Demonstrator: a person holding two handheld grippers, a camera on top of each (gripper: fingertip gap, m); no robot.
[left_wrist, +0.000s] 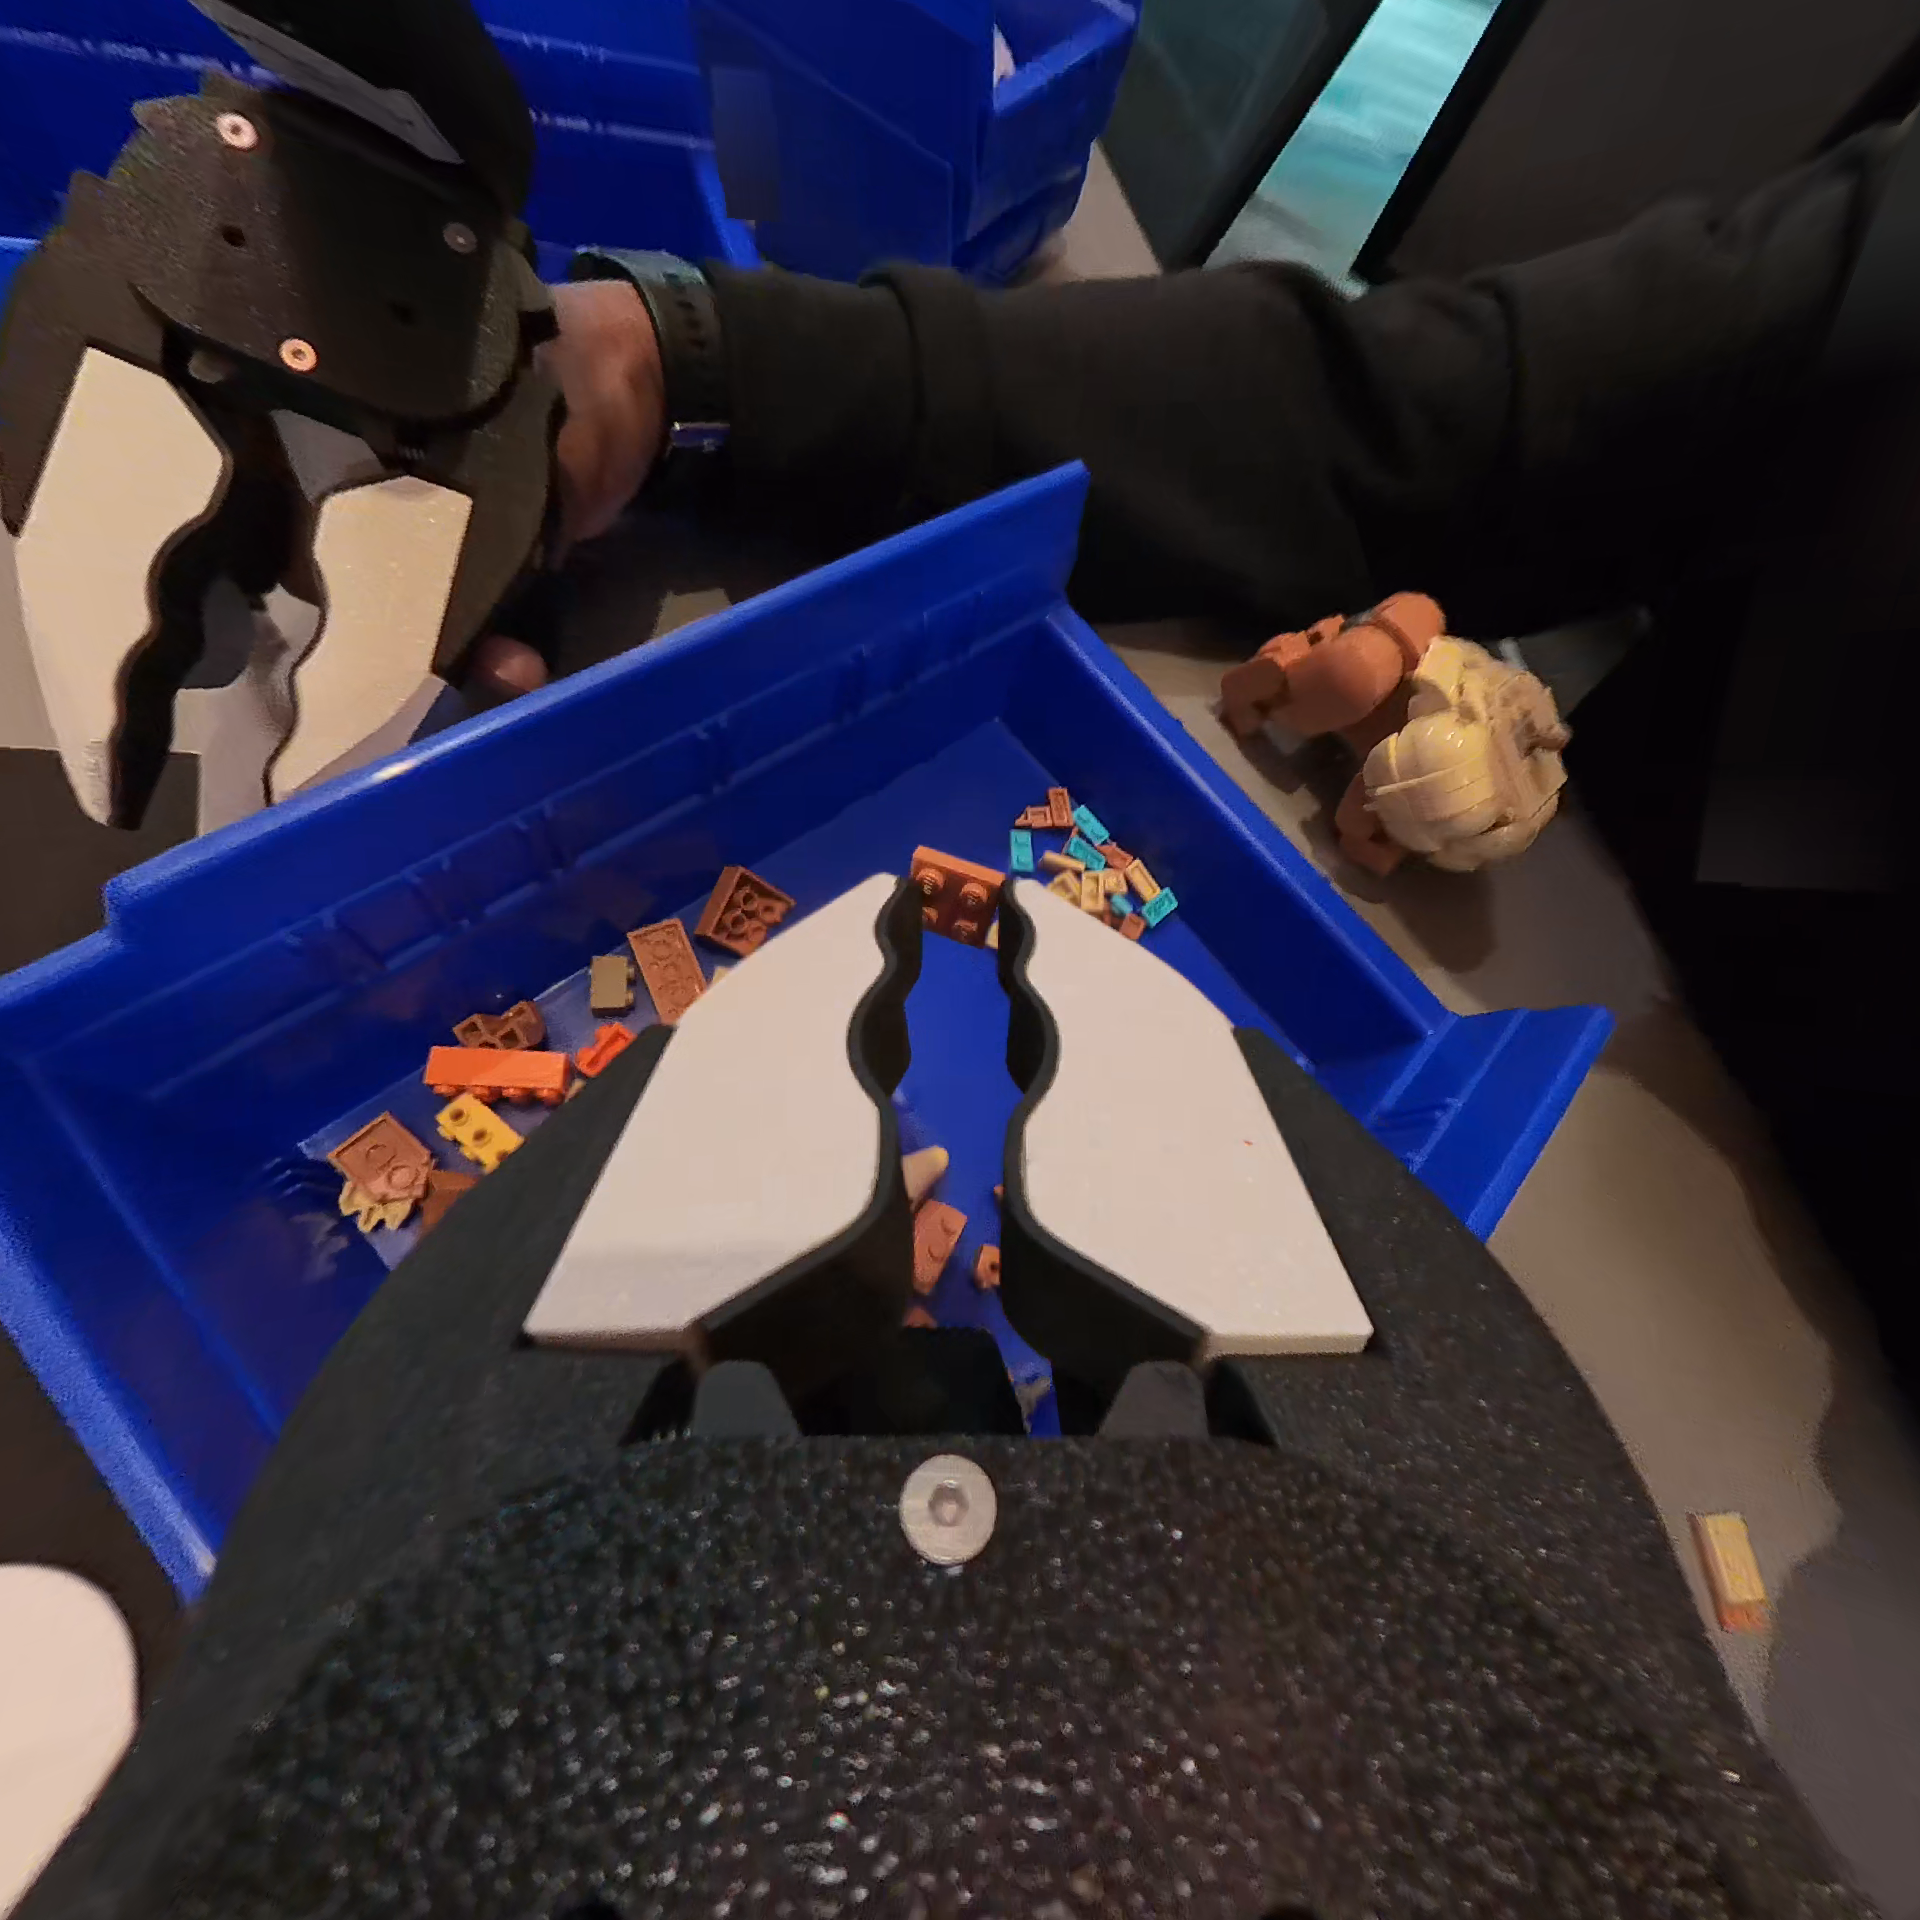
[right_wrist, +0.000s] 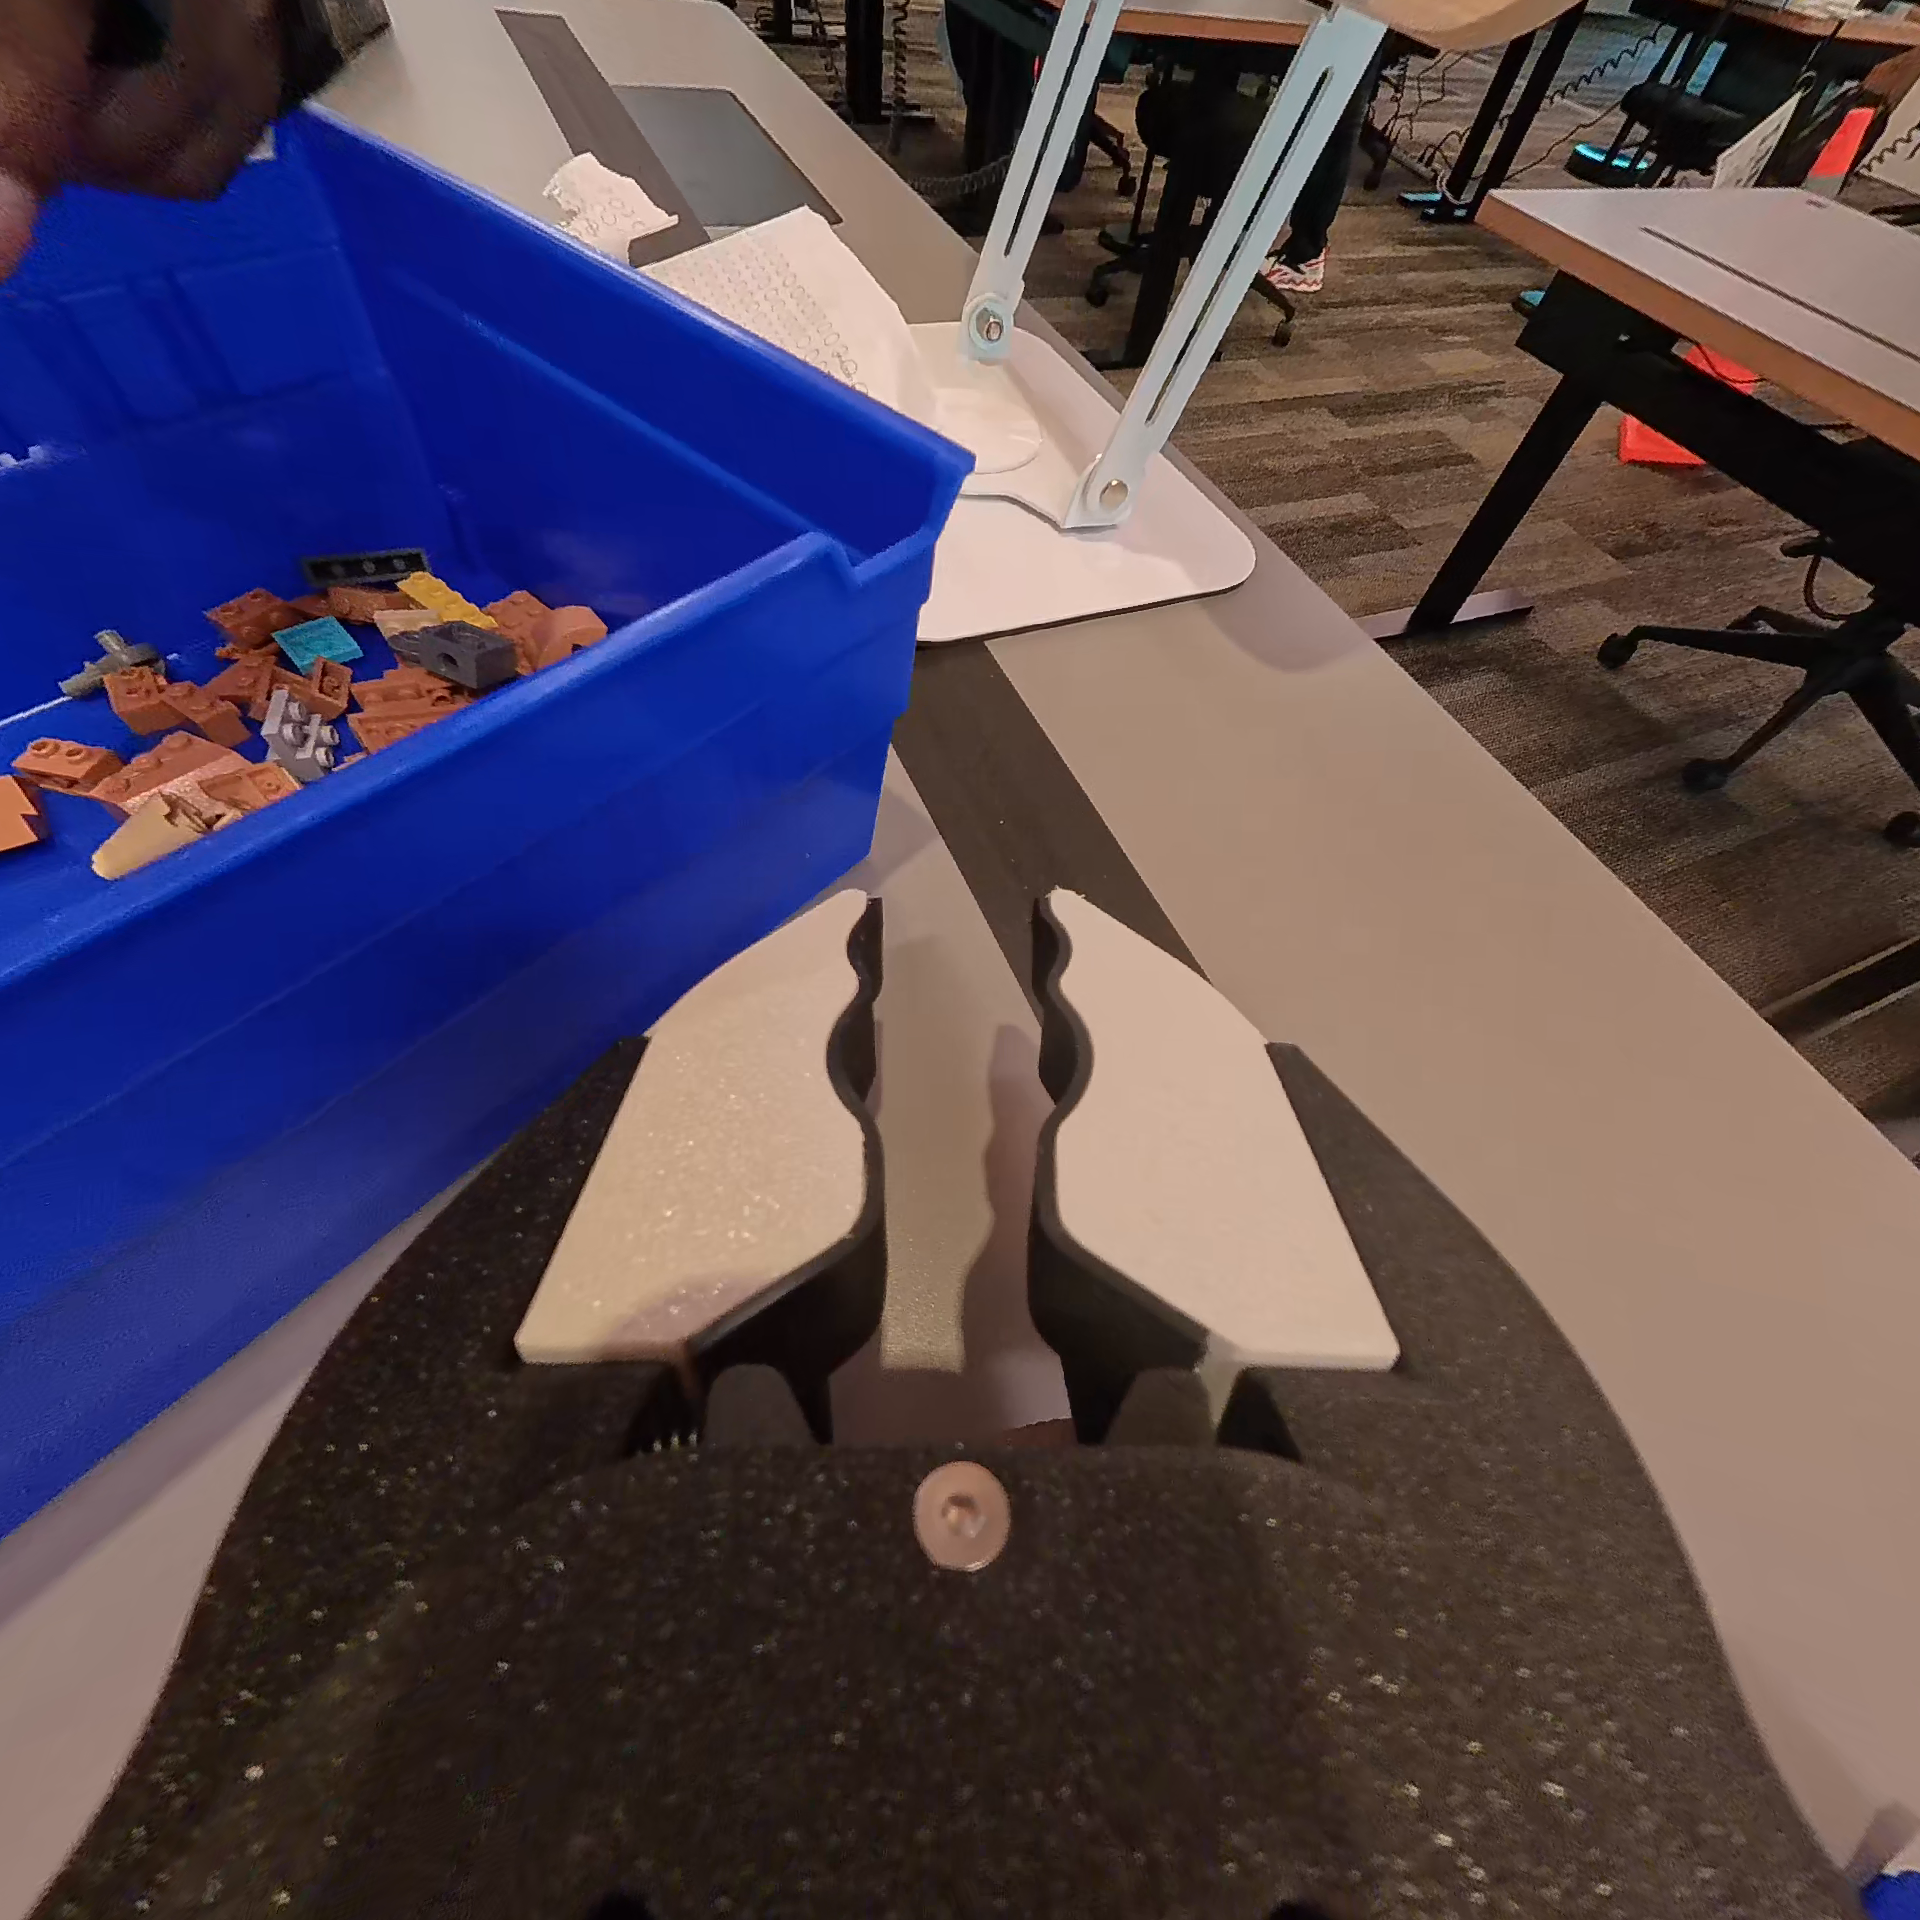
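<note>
Left wrist view | left gripper (left_wrist: 961, 899) grips one brown plate (left_wrist: 956, 894) | one blue bin (left_wrist: 582, 790)

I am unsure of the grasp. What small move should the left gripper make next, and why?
Probably lift straight up, slowly. The left gripper has its tips on the two sides of a brown plate, which sits tilted above the bin floor. Loose bricks lie close beside it, so a sideways move might knock them.
</note>
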